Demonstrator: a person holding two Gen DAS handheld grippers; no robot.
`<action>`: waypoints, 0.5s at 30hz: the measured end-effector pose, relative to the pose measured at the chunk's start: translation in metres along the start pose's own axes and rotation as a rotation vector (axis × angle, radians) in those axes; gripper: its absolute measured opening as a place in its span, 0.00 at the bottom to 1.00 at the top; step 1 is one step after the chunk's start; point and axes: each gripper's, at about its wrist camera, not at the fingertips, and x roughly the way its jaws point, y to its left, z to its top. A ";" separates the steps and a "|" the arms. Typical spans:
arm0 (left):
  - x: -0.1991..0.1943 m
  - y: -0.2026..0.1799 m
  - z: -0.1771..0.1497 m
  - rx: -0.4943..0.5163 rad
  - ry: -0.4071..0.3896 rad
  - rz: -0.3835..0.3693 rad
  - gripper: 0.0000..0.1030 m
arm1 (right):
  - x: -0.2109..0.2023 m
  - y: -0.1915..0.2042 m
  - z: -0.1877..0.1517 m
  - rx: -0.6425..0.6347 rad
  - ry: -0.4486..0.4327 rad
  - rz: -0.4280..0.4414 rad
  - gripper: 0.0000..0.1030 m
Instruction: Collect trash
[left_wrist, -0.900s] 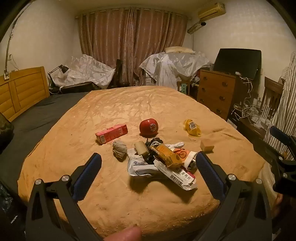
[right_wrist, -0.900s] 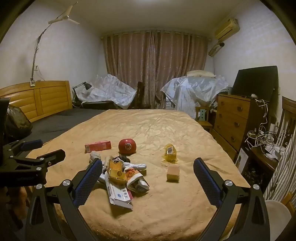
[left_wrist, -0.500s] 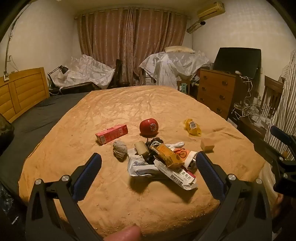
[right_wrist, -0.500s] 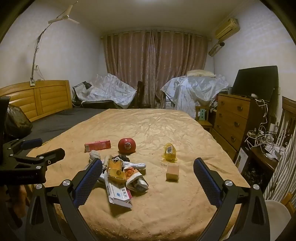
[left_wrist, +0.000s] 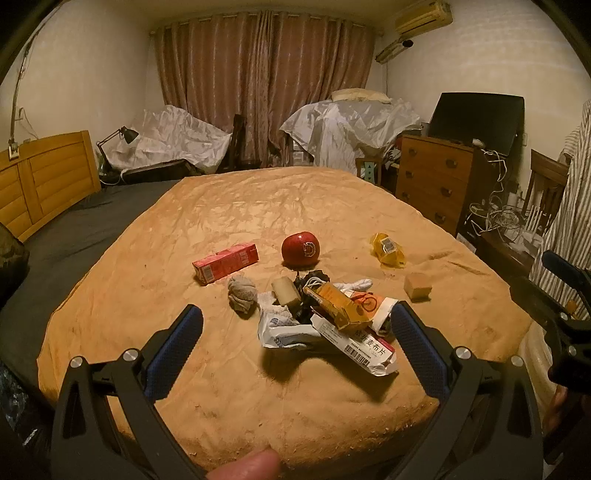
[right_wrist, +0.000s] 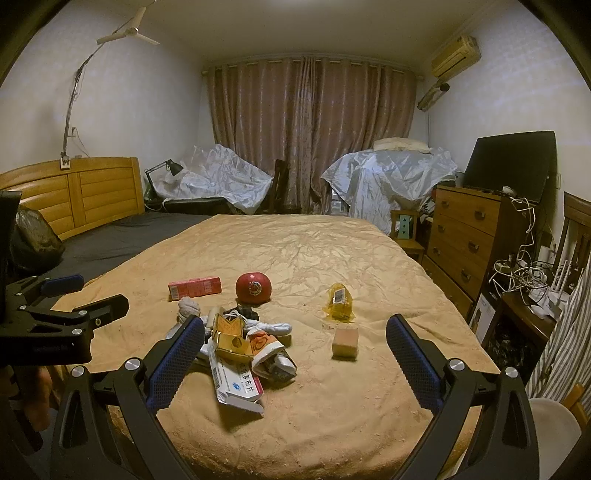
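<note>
A pile of trash (left_wrist: 325, 314) lies near the front of the tan bedspread (left_wrist: 258, 206): a yellow carton (left_wrist: 340, 304), a white medicine box (left_wrist: 354, 343) and crumpled white wrappers. It also shows in the right wrist view (right_wrist: 240, 347). Around it lie a red carton (left_wrist: 225, 262), a red apple (left_wrist: 300, 249), a grey wad (left_wrist: 242, 291), a yellow wrapper (left_wrist: 387, 249) and a tan block (left_wrist: 418, 286). My left gripper (left_wrist: 295, 347) is open and empty, just short of the pile. My right gripper (right_wrist: 293, 358) is open and empty, to the pile's right.
A wooden dresser (right_wrist: 465, 243) with a dark screen (right_wrist: 509, 162) stands right of the bed. A low table with tangled cables (right_wrist: 524, 273) is beside it. A wooden headboard (right_wrist: 74, 192) and dark bag (right_wrist: 33, 236) are at the left. Covered furniture (right_wrist: 384, 177) lines the curtained back wall.
Both grippers have crept slightly closer to the bed. Both stay open. Nothing on the bed has moved.
</note>
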 end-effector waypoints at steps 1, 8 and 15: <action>0.000 0.000 0.000 -0.001 0.000 0.001 0.95 | 0.000 0.000 0.000 -0.001 0.000 0.000 0.95; 0.004 0.002 -0.004 0.000 0.003 0.001 0.95 | 0.001 0.000 -0.001 -0.001 0.001 -0.001 0.95; 0.004 0.002 -0.004 0.000 0.005 0.001 0.95 | 0.001 0.001 -0.002 -0.001 0.003 0.000 0.95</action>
